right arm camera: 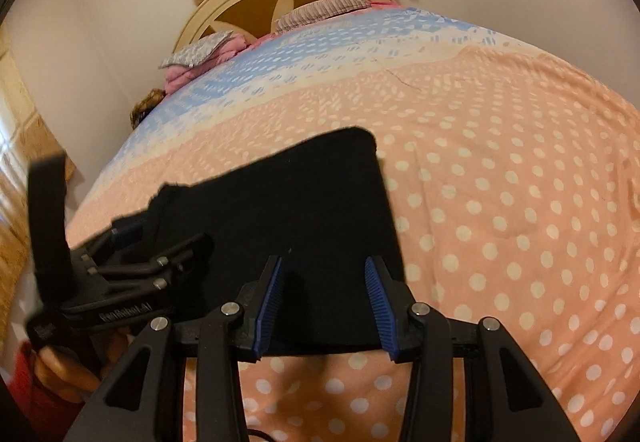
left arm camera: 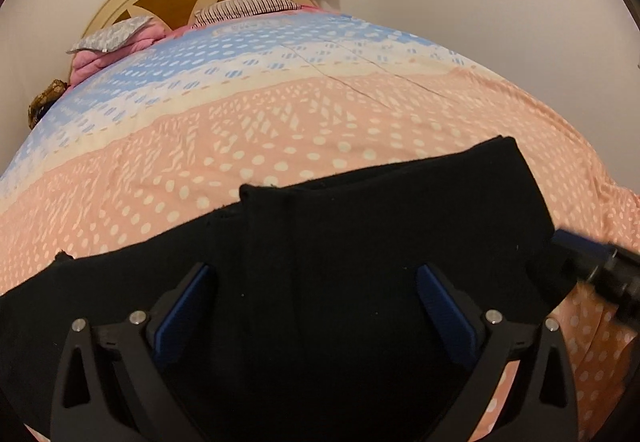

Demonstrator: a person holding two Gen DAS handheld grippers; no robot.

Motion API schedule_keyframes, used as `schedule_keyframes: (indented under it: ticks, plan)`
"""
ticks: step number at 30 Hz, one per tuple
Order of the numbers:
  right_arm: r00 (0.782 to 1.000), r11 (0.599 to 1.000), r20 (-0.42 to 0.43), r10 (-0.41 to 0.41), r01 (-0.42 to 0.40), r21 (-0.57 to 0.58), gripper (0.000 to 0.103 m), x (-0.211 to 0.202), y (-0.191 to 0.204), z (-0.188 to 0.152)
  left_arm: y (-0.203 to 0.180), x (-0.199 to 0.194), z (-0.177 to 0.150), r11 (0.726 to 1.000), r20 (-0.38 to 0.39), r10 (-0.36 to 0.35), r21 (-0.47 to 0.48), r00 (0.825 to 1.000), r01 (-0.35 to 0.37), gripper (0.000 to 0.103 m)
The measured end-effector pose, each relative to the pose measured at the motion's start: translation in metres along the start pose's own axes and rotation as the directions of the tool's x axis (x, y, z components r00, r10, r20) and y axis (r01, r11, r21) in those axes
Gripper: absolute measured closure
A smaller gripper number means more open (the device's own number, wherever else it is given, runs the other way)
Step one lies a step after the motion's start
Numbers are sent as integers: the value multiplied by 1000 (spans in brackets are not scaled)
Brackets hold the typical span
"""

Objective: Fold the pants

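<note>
In the left wrist view, you are holding the left gripper [left arm camera: 316, 306] low over the black soft-fabric pants [left arm camera: 360, 226], which are filling the lower half of the frame. Its two blue-padded fingers [left arm camera: 182, 312] are standing wide apart, with dark cloth lying between and under them; nothing is pinched. The pants are lying on the peach polka-dot bedspread [left arm camera: 280, 130], and their long axis is running from lower left to upper right of the frame, across your fingers and not along them. One folded layer is showing a corner in the middle of the frame. At the right edge the right gripper [left arm camera: 600, 266] is coming in blurred, touching or just beside the right end of the cloth; I cannot tell which.

In the right wrist view, the right gripper [right arm camera: 324, 302] is also spread open, with its blue pads over the near edge of the pants, which are reaching from the frame's centre toward the upper left. The cloth's right side edge is lying just beside the right pad. The left gripper [right arm camera: 132, 254] is sitting at the lower left, over the other portion. Judging from this, each hand is near its own end, so the coming fold probably turns across the long axis.
</note>
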State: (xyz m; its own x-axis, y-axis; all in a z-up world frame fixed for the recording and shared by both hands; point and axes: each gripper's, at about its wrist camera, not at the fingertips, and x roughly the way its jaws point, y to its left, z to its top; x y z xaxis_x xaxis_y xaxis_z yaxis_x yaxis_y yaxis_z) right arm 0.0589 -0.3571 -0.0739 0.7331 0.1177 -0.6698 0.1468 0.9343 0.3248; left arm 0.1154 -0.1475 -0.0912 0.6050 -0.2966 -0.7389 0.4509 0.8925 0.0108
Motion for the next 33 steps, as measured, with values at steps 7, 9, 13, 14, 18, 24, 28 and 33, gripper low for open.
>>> schedule_keyframes:
  ticks: [7, 9, 13, 14, 18, 24, 28, 33]
  plan:
    - [998, 1000, 65, -9, 11, -28, 58, 12, 3, 51, -3, 6, 0, 1000, -1, 3, -20, 1000, -3, 0]
    - [999, 999, 6, -40, 40, -20, 58, 41, 2, 59, -5, 6, -1, 1000, -4, 9, -13, 1000, -9, 0]
    - [994, 991, 14, -106, 107, -86, 48, 70, 4, 57, -7, 12, -5, 1000, -10, 16, -15, 1000, -16, 0]
    - [992, 986, 18, -124, 125, -115, 48, 72, 7, 55, -7, 11, -5, 1000, -6, 19, -14, 1000, -19, 0]
    - [988, 979, 48, -147, 152, -137, 46, 71, 10, 52, -4, 7, -4, 1000, -6, 2, -21, 1000, -3, 0]
    - [986, 982, 56, -156, 161, -102, 28, 67, 5, 52, 42, -26, -18, 997, 61, 30, -74, 998, -26, 0]
    - [991, 989, 52, -126, 129, -68, 28, 65, 0, 54, 109, -61, -37, 967, 111, 213, -169, 971, -192, 0]
    - [990, 989, 56, -127, 131, -70, 28, 63, 1, 53, 211, -102, -72, 848, 70, 435, -366, 898, -382, 0]
